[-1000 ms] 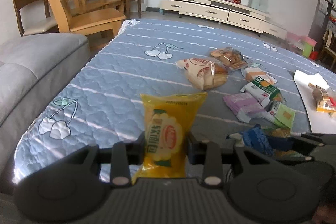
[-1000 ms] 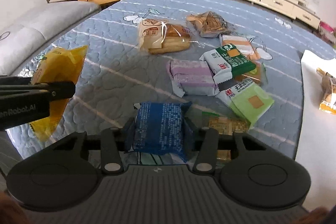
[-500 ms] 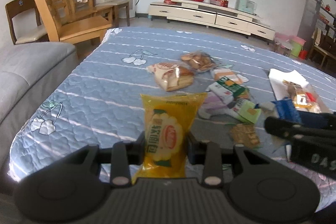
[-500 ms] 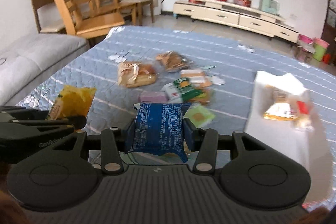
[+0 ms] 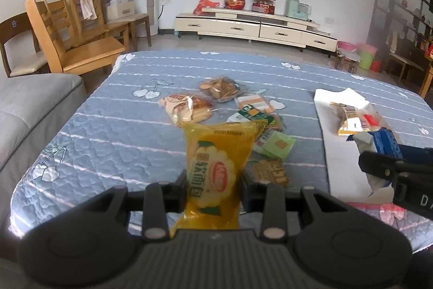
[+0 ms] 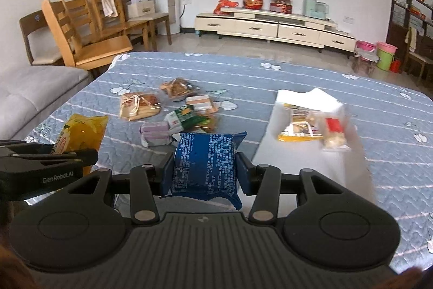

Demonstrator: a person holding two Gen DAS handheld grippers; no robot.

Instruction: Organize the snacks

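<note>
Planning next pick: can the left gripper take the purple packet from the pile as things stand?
Probably not yet: the left gripper is shut on the yellow bread packet, so its jaws are full. The purple packet lies uncovered on the quilt.

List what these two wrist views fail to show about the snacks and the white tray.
- Yellow packet, left wrist view: its lower end is hidden behind the left gripper.
- Blue packet, right wrist view: only its printed back shows, so the brand is unknown.
- Snacks on the white tray, right wrist view: blurred, labels unreadable.
- Purple packet: hidden by the yellow packet in the left wrist view.
</note>
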